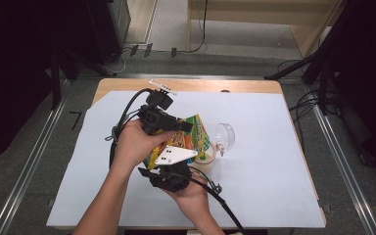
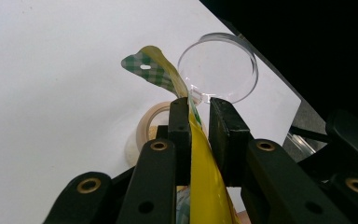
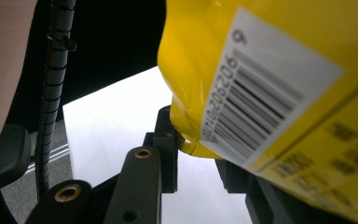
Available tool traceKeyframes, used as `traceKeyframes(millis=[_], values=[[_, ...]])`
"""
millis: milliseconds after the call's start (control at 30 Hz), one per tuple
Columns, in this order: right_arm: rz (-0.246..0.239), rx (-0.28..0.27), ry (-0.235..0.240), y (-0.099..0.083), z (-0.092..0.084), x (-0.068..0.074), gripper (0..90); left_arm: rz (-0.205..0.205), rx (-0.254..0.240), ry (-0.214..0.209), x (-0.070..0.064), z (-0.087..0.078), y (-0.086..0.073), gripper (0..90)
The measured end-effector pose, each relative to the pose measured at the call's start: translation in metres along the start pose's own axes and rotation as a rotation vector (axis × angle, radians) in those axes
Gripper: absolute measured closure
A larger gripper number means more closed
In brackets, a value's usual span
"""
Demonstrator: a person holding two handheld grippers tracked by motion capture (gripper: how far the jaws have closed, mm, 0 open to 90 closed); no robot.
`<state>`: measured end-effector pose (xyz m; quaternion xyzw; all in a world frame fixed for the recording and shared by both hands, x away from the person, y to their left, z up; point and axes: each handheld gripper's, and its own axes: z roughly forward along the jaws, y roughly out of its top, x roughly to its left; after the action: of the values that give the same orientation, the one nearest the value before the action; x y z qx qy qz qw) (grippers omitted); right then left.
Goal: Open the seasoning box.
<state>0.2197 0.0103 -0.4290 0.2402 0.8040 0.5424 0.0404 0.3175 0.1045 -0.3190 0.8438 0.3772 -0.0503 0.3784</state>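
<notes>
A yellow snack bag with a green checked top hangs above the white sheet, held between both hands. My left gripper comes from the left and is shut on the bag's upper edge. In the left gripper view the yellow film runs between the near-closed jaws of that gripper. My right gripper, under its grey plate, reaches up from below. In the right gripper view the bag's barcode side has its lower corner pinched in that gripper, whose far jaw is mostly hidden behind the bag.
A beige tape roll lies on the white sheet just below the bag. A clear round dish stands beside it on the right. A small white strip lies at the table's far edge.
</notes>
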Motion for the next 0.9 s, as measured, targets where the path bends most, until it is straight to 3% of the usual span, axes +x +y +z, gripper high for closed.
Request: traceKeyframes(millis=[333, 533, 900], values=[[-0.004, -0.007, -0.002, 0.0012, -0.0023, 0.0010, 73.6, 0.008, -0.015, 0.000, -0.0026, -0.0028, 0.0004, 79.5], [0.012, -0.003, 0.005, -0.0005, -0.0001, 0.0003, 73.5, -0.001, 0.009, 0.003, 0.0010, 0.0016, 0.0000, 79.5], [0.016, -0.008, -0.001, -0.0027, 0.0005, 0.0000, 73.6, -0.001, 0.010, 0.000, -0.0008, 0.0035, -0.0001, 79.7]])
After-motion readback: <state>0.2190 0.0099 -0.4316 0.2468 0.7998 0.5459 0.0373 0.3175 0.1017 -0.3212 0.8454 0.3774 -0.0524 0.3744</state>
